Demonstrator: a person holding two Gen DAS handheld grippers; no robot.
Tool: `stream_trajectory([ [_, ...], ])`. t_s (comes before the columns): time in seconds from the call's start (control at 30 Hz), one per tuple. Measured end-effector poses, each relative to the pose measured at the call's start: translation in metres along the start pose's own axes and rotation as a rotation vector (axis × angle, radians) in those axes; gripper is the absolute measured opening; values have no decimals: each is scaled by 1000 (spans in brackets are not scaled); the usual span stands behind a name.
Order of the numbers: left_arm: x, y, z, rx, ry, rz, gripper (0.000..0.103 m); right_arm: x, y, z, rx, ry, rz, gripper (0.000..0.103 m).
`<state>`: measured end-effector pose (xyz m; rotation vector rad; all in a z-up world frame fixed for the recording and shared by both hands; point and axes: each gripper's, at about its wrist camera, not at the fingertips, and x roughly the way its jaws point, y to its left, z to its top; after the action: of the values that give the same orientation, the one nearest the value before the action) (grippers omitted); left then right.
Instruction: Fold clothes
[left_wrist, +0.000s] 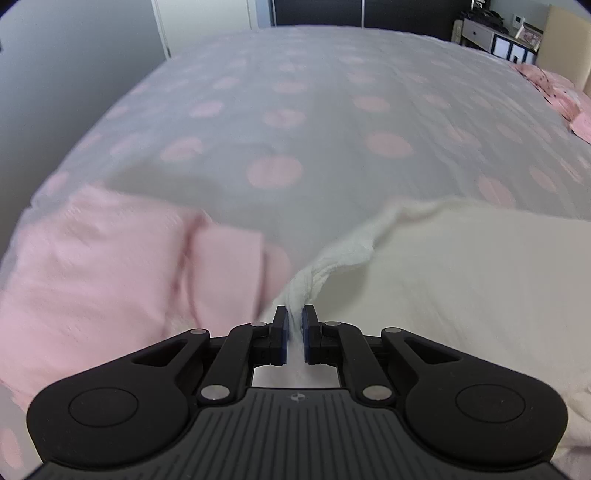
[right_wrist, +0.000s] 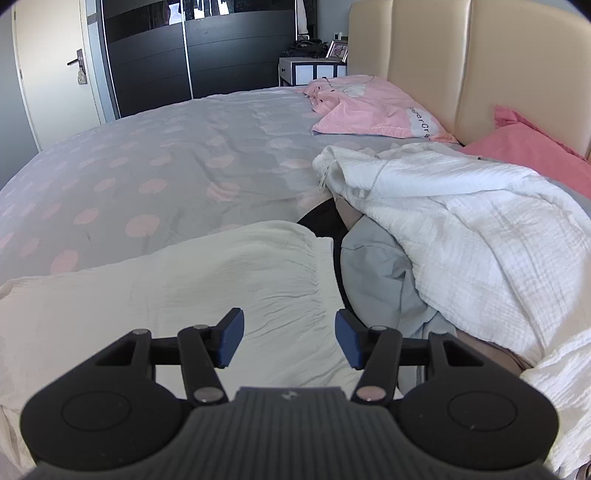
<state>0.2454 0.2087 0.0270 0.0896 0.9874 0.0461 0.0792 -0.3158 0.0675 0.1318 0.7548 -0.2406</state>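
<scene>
A cream crinkled garment (left_wrist: 461, 280) lies spread on the bed at the right of the left wrist view. My left gripper (left_wrist: 294, 319) is shut on a bunched edge of it, the cloth pinched between the blue pads. A pink garment (left_wrist: 103, 266) lies to the left of that gripper. In the right wrist view the same cream garment (right_wrist: 207, 288) lies flat below my right gripper (right_wrist: 289, 332), which is open above the cloth near its gathered right edge, with nothing pinched.
The bed cover (right_wrist: 155, 177) is grey with pink dots. A heap of white, grey and dark clothes (right_wrist: 461, 236) lies to the right. Pink pillows (right_wrist: 369, 107) rest against the beige headboard (right_wrist: 480, 62). A dark wardrobe (right_wrist: 192, 51) and a door (right_wrist: 51, 62) stand behind.
</scene>
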Motion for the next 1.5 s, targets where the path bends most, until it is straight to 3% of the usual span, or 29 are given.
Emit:
stream_trajectory([
  [0.13, 6, 13, 23, 33, -33, 64, 6, 10, 9, 3, -21, 14, 14, 60],
  [0.33, 38, 35, 29, -24, -47, 101, 9, 24, 26, 6, -63, 33, 44, 61],
  [0.4, 40, 39, 24, -25, -46, 109, 18, 27, 30, 6, -76, 39, 52, 62],
  [0.47, 41, 42, 20, -25, -45, 117, 36, 29, 31, 7, -86, 40, 53, 62],
  [0.53, 34, 45, 16, -30, -64, 115, 46, 31, 31, 8, -89, 42, 52, 63],
  [0.83, -17, 29, 6, 37, -133, 87, 45, 25, 28, 4, -93, 41, 58, 66],
  [0.87, -20, 28, 5, 39, -127, 74, 41, 24, 28, 4, -91, 38, 57, 67],
  [0.93, -22, 28, 2, 40, -77, 5, 28, 22, 26, 4, -86, 34, 56, 67],
  [1.0, -20, 22, -4, 61, -28, -38, 26, 21, 25, 4, -82, 33, 53, 67],
  [1.13, -2, 12, -23, 127, 75, -27, 20, 20, 23, 4, -76, 30, 48, 67],
  [1.3, 31, 14, -48, 159, 219, -27, 19, 19, 21, 4, -86, 27, 32, 67],
  [1.4, 46, 19, -56, 172, 236, -22, 19, 24, 20, 4, -84, 41, 20, 67],
  [1.5, 48, 29, -49, 130, 172, -19, 17, 27, 23, 4, -89, 51, 17, 67],
])
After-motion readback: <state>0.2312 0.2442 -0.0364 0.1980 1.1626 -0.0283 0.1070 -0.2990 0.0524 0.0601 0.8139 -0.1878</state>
